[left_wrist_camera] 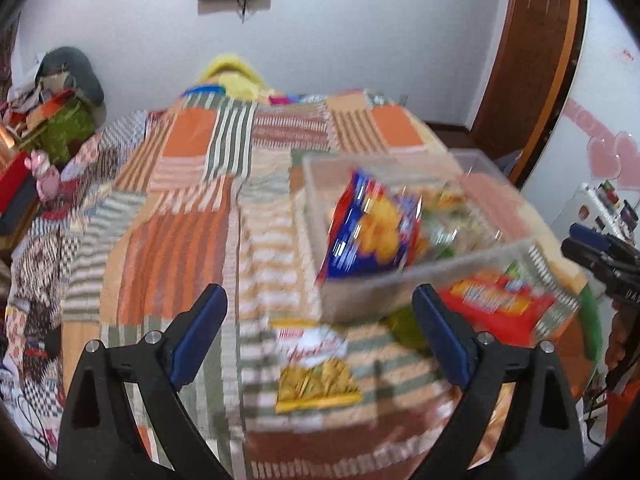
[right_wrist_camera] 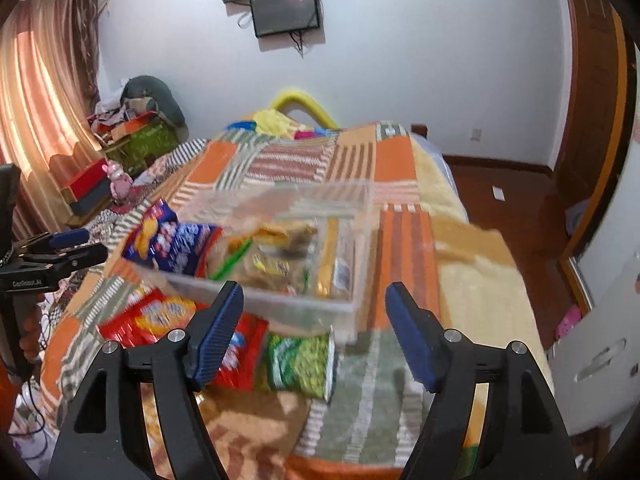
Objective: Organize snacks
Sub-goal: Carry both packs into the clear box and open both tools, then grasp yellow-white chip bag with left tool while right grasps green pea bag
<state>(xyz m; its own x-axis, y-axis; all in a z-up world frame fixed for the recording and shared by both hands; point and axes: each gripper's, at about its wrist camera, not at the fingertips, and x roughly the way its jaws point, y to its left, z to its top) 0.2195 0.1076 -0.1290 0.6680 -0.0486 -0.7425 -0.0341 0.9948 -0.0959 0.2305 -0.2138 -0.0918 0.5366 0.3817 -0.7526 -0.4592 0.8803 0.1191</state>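
Two grippers: the left gripper point(left_wrist_camera: 320, 336) and the right gripper point(right_wrist_camera: 314, 332) both have wide jaws with nothing held.
Next bag: the yellow bag point(left_wrist_camera: 316, 372) lies flat just ahead of the left jaws, between them, long side pointing away.
Nearer hand: I think the left.
Box: the clear box point(left_wrist_camera: 420, 280) is hard, see-through plastic, ahead and right of the left jaws, with a blue bag point(left_wrist_camera: 372, 232) inside.
Loose bags: the red bag point(right_wrist_camera: 168, 316) and green bag point(right_wrist_camera: 300, 364) look shiny and crinkly, under the right jaws.
Bed cover: the blanket point(left_wrist_camera: 176, 232) is soft and striped.
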